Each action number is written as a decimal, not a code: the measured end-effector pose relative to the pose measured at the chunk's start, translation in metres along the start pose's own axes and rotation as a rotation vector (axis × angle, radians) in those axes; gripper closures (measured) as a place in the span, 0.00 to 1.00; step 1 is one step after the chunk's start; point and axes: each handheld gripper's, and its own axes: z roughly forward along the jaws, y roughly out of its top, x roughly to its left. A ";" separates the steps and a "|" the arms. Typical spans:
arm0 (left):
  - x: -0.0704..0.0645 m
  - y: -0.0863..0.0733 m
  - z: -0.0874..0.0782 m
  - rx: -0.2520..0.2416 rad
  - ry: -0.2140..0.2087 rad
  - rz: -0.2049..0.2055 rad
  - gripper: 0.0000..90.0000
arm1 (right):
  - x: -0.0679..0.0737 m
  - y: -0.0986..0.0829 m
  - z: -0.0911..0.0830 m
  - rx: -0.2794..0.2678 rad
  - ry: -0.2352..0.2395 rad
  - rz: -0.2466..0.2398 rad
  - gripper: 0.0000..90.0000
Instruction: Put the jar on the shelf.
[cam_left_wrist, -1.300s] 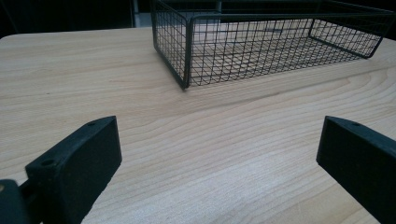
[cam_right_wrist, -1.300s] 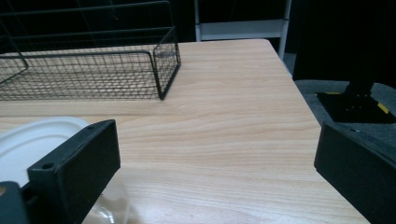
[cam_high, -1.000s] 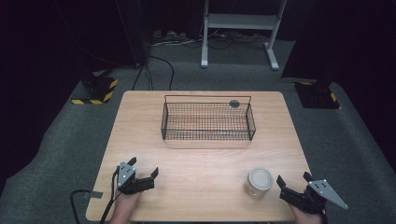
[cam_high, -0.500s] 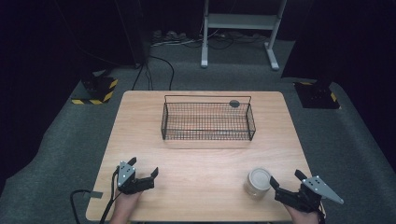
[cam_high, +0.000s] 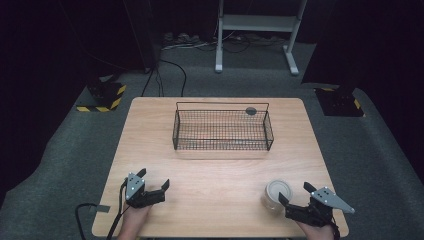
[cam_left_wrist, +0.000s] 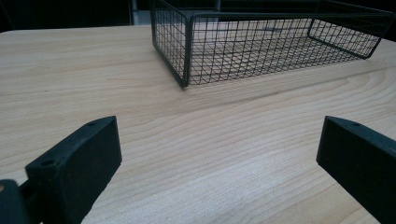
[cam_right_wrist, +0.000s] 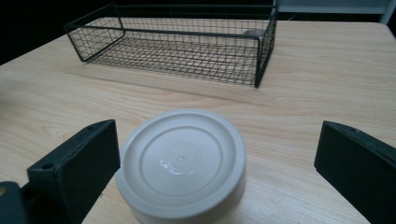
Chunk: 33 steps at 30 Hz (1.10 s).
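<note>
A squat jar with a white lid (cam_high: 276, 194) (cam_right_wrist: 181, 163) stands on the wooden table (cam_high: 215, 170) near its front right. My right gripper (cam_high: 295, 194) (cam_right_wrist: 215, 172) is open just behind the jar, and the lid sits low between its jaws, close to the left one. A black wire basket (cam_high: 222, 129) (cam_left_wrist: 261, 42) (cam_right_wrist: 177, 42) stands empty at the table's far middle. My left gripper (cam_high: 154, 180) (cam_left_wrist: 219, 163) rests open near the front left, nothing between its jaws, pointing toward the basket.
A small dark round disc (cam_high: 250, 111) lies just behind the basket's far rim. A white metal stand (cam_high: 260, 30) and cables sit on the grey floor beyond the table. Yellow-black striped bases (cam_high: 102, 97) flank the table's far corners.
My right gripper has slid left and forward, closing in on the jar until the lid lies between its jaws. The left gripper has stayed put.
</note>
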 end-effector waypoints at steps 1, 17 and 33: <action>0.000 0.000 0.000 0.000 0.000 -0.001 0.00 | 0.001 0.000 0.001 0.001 0.007 -0.004 0.00; 0.000 0.000 0.000 0.000 -0.004 -0.004 0.00 | 0.004 0.001 0.012 0.024 0.077 -0.045 0.00; 0.001 0.000 0.000 0.000 -0.007 -0.001 0.00 | 0.006 -0.005 0.028 0.078 0.092 -0.071 0.00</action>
